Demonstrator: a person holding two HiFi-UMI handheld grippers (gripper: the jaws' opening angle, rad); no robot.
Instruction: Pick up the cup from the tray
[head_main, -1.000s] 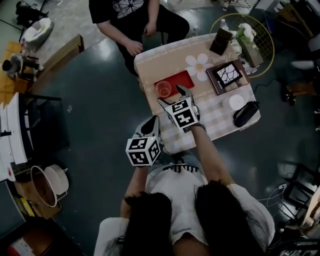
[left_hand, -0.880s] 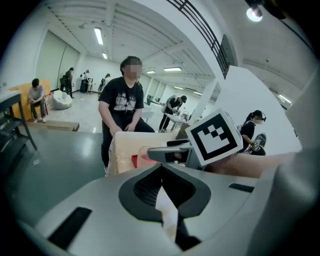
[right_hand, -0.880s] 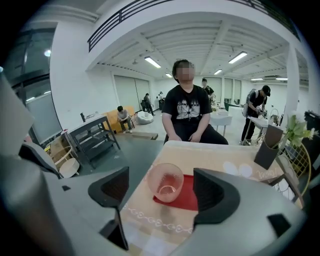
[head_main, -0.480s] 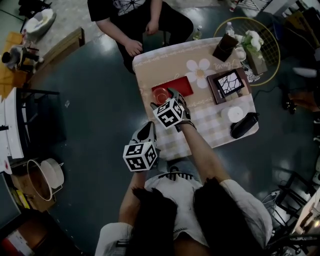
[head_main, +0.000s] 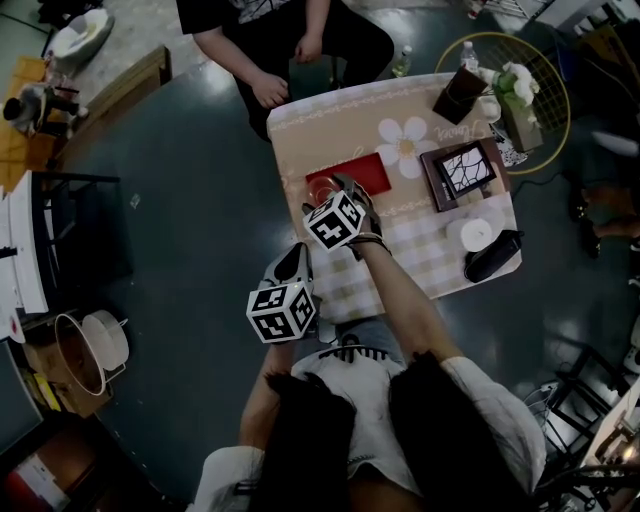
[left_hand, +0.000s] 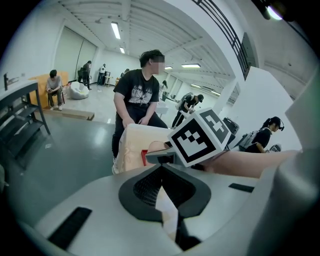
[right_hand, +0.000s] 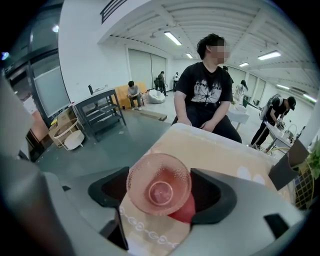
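The right gripper (head_main: 334, 192) reaches over the cloth-covered worktop (head_main: 440, 255), its fingers (right_hand: 216, 194) closed on either side of the pink, textured glass cup (right_hand: 159, 184). In the right gripper view the cup fills the gap between the fingers, its rim against both dark pads and its open mouth facing the camera. The red tray (head_main: 358, 172) lies directly under and just beyond those fingertips, and a patch of it shows below the cup. Whether the cup's base is touching the tray cannot be told. From the head view the cup itself is hidden beneath the right gripper's marker cube and fingers. The left gripper (head_main: 298, 255) is held off the worktop's near edge, behind and to the left of the right fingers. Its fingers (left_hand: 145, 187) are pressed together at the tips with nothing between them, and the right gripper's marker cube sits just ahead of them. A seated person (right_hand: 205, 92) in a black T-shirt faces the worktop from well beyond both sets of fingertips.
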